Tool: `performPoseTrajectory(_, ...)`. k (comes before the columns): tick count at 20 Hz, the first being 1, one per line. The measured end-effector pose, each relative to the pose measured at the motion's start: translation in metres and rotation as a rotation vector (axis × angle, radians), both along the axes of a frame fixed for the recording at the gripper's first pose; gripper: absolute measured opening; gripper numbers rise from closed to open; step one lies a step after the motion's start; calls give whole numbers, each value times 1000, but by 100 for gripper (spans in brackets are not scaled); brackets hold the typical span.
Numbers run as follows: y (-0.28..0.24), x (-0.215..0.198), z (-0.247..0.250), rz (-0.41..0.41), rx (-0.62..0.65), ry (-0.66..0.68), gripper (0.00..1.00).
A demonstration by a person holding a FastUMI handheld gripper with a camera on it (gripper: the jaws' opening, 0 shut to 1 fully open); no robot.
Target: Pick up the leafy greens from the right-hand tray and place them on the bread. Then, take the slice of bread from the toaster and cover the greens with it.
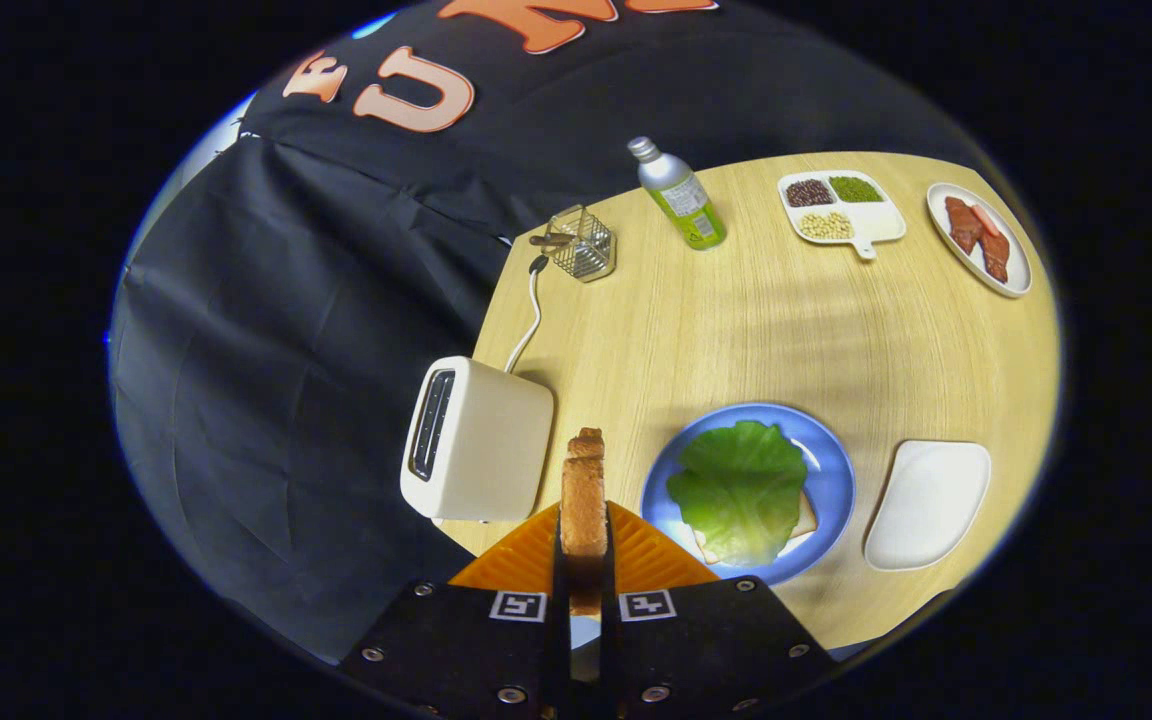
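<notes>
A: Step?

B: Second half. Leafy greens [739, 487] already lie on the bottom bread [804, 520] on the blue plate [836, 470]; the white tray [928, 503] to its right is empty. The gripper [584, 560] has the toast slice [584, 495] clamped between both fingers, held on edge above the table [736, 330], between the toaster [476, 440] and the plate.

A: Orientation?

B: Thin edge toward the camera, broad faces against the pads, long axis running straight ahead from the fingertips. The far end looks a bit ragged, hard to be sure.

A: Next?

B: My read: carry it right over the plate, roll the wrist so a broad face turns down, line it up with the bread under the lettuce, lower, release. Risk is that it lands skewed or drags the leaf.
</notes>
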State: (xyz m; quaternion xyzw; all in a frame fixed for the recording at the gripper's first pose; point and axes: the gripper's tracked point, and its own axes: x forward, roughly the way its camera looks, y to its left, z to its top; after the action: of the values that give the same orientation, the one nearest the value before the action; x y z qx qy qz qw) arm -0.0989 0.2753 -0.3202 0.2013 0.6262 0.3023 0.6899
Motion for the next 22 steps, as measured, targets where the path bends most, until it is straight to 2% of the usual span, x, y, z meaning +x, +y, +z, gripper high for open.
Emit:
performPoseTrajectory(12,-27,-17,-79,14,-43,67,12)
performPoseTrajectory(15,-44,-16,-105,34,-133,46,12)
performPoseTrajectory(19,-48,-5,-112,0,-140,39,13)
performPoseTrajectory(22,-57,-6,-124,23,-190,15,17)
